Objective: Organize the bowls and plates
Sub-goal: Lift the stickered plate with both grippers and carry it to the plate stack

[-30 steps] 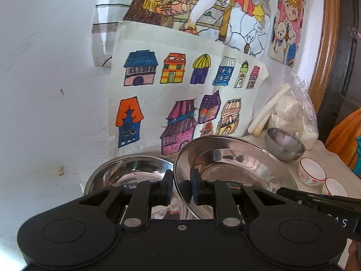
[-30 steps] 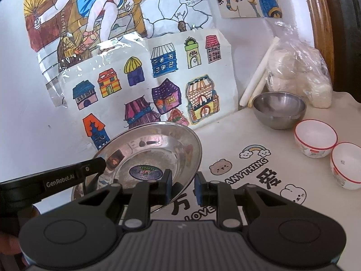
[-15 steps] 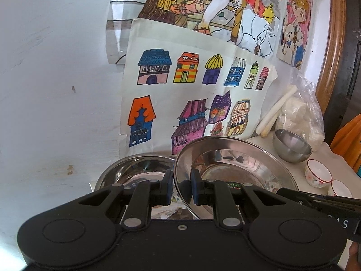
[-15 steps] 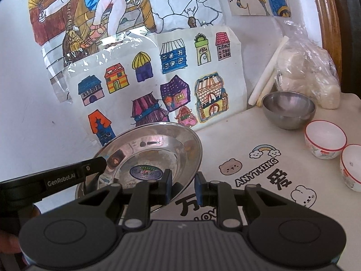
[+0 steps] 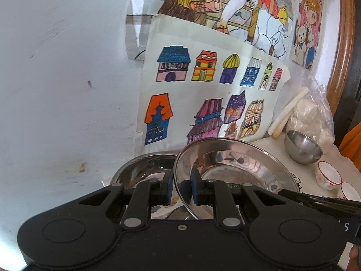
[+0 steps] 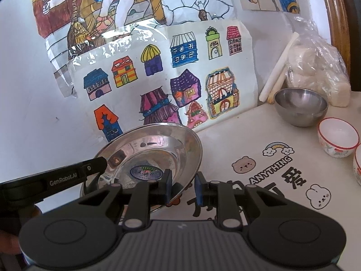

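Plate point(image 5: 234, 164) | left tool point(image 5: 181, 188), right tool point(image 6: 182, 188) both clamp rim | bowls point(image 6: 301, 106) empty

The steel plate point(image 6: 155, 149) shone silver with a blue-and-green sticker. The small bowls point(image 6: 337, 139) were white, red-rimmed. The counter point(image 6: 282, 169) was cream, printed with cartoon animals and black lettering.

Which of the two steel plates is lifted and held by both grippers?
The right plate, tilted, with the sticker; the other plate lies flat behind it.
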Motion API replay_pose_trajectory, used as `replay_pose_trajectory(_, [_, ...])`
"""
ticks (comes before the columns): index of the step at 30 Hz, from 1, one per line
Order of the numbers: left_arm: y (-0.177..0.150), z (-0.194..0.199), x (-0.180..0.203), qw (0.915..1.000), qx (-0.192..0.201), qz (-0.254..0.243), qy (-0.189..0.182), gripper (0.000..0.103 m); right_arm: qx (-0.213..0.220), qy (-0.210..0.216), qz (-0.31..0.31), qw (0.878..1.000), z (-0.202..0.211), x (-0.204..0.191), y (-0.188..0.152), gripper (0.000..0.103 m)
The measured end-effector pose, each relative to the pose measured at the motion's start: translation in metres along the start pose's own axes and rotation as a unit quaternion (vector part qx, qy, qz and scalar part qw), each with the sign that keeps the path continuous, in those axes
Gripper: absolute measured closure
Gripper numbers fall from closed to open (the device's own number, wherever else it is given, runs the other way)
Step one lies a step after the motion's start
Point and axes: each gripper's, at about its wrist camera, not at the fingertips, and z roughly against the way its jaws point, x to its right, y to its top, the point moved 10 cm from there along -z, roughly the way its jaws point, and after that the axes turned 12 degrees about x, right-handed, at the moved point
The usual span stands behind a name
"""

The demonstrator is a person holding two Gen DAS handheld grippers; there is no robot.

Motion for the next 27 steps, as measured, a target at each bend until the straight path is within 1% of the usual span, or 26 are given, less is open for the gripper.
replay_pose_trajectory(7, [-0.002,-0.004,-0.014,0.9999,-0.003,0.012,0.008,0.085,-0.004,0.005,0.003,1.000,-0.008,-0.009,-0.002,0.079])
replay_pose_trajectory(12, [-0.003,-0.008,-0.032,0.9992,-0.003,0.026,0.028,0.085,-0.005,0.014,0.019,1.000,-0.019,-0.027,-0.001,0.079])
replay_pose_trajectory(18, [-0.006,-0.011,-0.050,0.9985,-0.006,0.029,0.045,0.085,-0.014,0.028,0.026,0.999,-0.031,-0.043,-0.006,0.079])
replay_pose_trajectory(27, [-0.015,-0.015,-0.055,0.9982,-0.014,0.027,0.051,0.085,-0.030,0.028,0.025,0.999,-0.039,-0.046,-0.013,0.078])
